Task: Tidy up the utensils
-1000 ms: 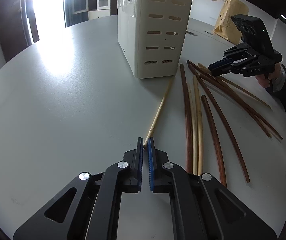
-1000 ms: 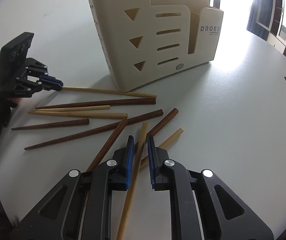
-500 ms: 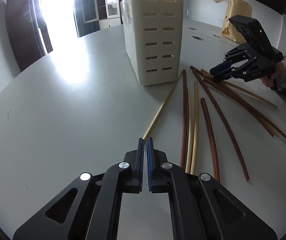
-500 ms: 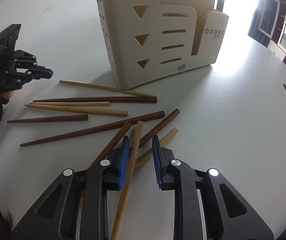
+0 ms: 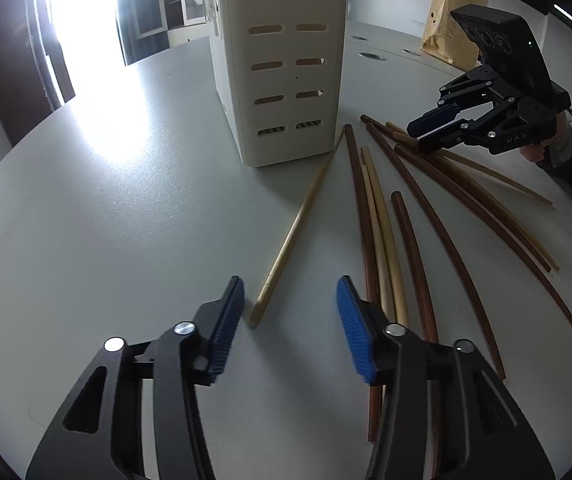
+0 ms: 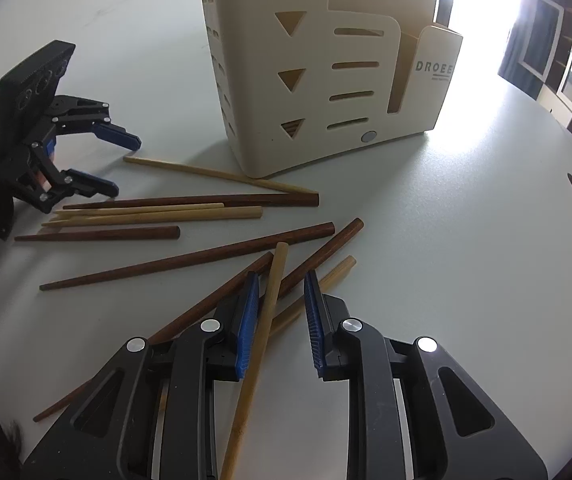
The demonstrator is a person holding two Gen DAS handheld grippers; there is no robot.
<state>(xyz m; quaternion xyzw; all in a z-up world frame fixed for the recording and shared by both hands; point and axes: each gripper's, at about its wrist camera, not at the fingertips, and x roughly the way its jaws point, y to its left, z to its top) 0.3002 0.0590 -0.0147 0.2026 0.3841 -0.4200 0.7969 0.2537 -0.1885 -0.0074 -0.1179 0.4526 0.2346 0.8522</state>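
Left gripper [image 5: 290, 320] wide open, holding nothing. A pale chopstick [image 5: 298, 224] lies just ahead, butt end btwn the fingers nearer the left one, long axis running straight to the holder [image 5: 282, 72] corner. Right gripper [image 6: 280, 316] part open, straddling another pale stick [image 6: 260, 336], not clamped.

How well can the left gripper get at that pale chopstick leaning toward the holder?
Probably yes: the left gripper is open, and the pale chopstick's near end lies bare between its fingers, apart from the others.

Dark and pale wooden chopsticks [image 6: 190, 258] lie scattered flat beside the upright cream slotted utensil holder [image 6: 318, 80].
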